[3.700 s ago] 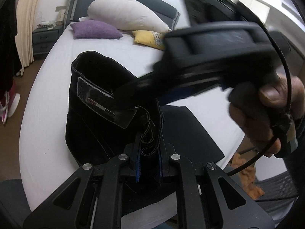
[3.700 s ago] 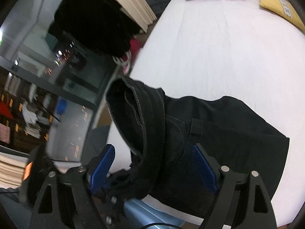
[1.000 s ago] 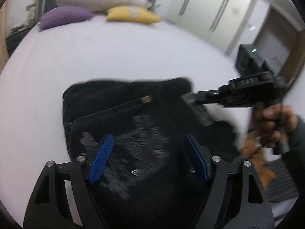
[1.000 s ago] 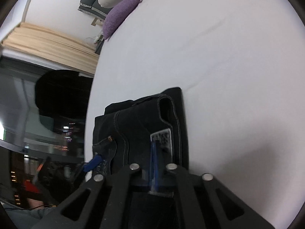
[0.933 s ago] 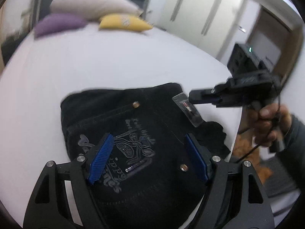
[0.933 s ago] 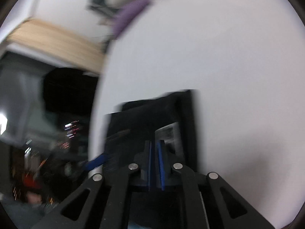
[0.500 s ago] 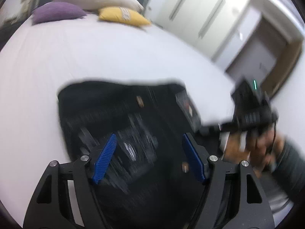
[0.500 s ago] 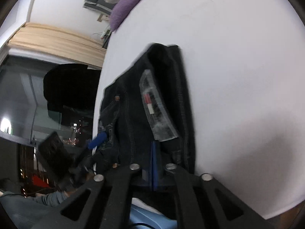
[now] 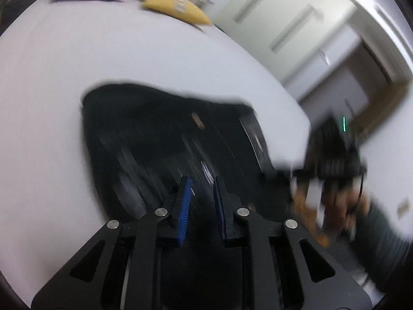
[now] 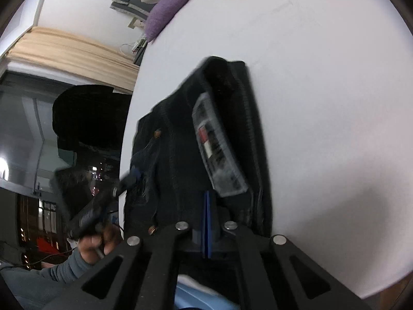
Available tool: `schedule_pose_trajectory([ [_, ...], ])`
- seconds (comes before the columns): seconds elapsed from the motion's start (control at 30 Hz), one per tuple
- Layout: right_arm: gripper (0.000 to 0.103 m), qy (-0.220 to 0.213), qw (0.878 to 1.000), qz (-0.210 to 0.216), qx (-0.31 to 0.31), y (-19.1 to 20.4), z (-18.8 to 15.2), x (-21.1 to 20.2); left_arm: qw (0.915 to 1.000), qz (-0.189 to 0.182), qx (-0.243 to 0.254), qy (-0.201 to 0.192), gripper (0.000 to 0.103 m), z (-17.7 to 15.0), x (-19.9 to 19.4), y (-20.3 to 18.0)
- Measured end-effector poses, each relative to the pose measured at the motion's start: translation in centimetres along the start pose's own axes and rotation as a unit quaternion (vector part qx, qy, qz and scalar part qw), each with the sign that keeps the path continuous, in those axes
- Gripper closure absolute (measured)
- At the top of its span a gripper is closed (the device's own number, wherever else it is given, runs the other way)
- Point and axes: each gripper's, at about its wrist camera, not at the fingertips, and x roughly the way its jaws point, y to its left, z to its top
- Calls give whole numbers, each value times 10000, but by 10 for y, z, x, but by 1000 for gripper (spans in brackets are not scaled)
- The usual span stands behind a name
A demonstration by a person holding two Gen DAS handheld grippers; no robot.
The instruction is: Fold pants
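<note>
Right wrist: purple pillow [image 10: 165, 13] beyond pants [image 10: 206, 139]

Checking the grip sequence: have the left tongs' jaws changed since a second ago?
Yes. The left tongs have just been closing, blue pads now near together over the folded black denim pants, which lie on the white bed.
</note>
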Motion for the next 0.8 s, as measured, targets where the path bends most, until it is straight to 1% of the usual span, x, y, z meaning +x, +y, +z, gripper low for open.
schedule_pose_trajectory([
  [0.03, 99, 48, 9999, 1, -98, 3, -5, 0, 9998, 28, 147, 107, 86, -16, 1, -4],
  [0.07, 99, 131, 9997, -104, -163, 2, -12, 1, 9996, 71, 237, 95, 86, -25, 2, -4],
  [0.1, 100, 180, 9997, -96, -101, -4, -16, -1, 9995, 94, 294, 54, 86, -31, 3, -3],
  [0.13, 103, 175, 9998, -64, -27, -13, -17, -1, 9994, 91, 330, 59, 86, -32, 4, -1],
  [0.2, 103, 54, 9998, 146, 151, -25, -25, -4, 9985, 131, 513, 111, 86, -32, 6, -2],
  [0.27, 102, -1, 9999, 111, 104, -19, -23, -7, 9977, 227, 619, 142, 86, -30, -3, -6],
  [0.3, 99, -48, 9999, 97, -10, -11, -23, -14, 9976, 214, 642, 170, 86, -28, -9, -8],
  [0.33, 86, -124, 9998, 131, -97, -6, -24, -23, 9975, 164, 659, 182, 86, -25, -12, -11],
  [0.37, 75, -224, 9995, 131, -185, -3, -24, -32, 9979, 80, 623, 134, 86, -26, -21, -12],
  [0.4, 54, -291, 9993, 51, -226, -1, -24, -38, 9985, 108, 537, 11, 86, -24, -31, -11],
  [0.43, 49, -358, 9991, -61, -239, -1, -21, -46, 9988, 200, 439, -120, 86, -23, -43, -8],
  [0.5, 49, -492, 9980, -337, -218, -4, -14, -59, 9986, 357, 105, -382, 85, -20, -64, 8],
  [0.53, 48, -589, 9974, -370, -188, -6, -12, -63, 9981, 423, -63, -435, 85, -18, -67, 18],
  [0.57, 47, -648, 9972, -350, -160, -10, -15, -68, 9972, 555, -259, -431, 85, -15, -71, 32],
  [0.63, 47, -749, 9964, -348, -166, -11, -3, -69, 9950, 826, -519, -192, 85, -13, -60, 52],
  [0.67, 47, -734, 9965, -364, -191, -12, 2, -68, 9941, 829, -693, 13, 85, -15, -52, 62],
  [0.7, 47, -687, 9966, -412, -184, -12, 6, -61, 9942, 705, -805, 108, 85, -16, -46, 69],
  [0.77, 42, -522, 9976, -436, -88, -12, 16, -47, 9931, 614, -986, 162, 85, -17, -40, 77],
  [0.8, 42, -386, 9983, -440, 4, -19, 23, -36, 9928, 579, -1032, 189, 85, -16, -39, 80],
])
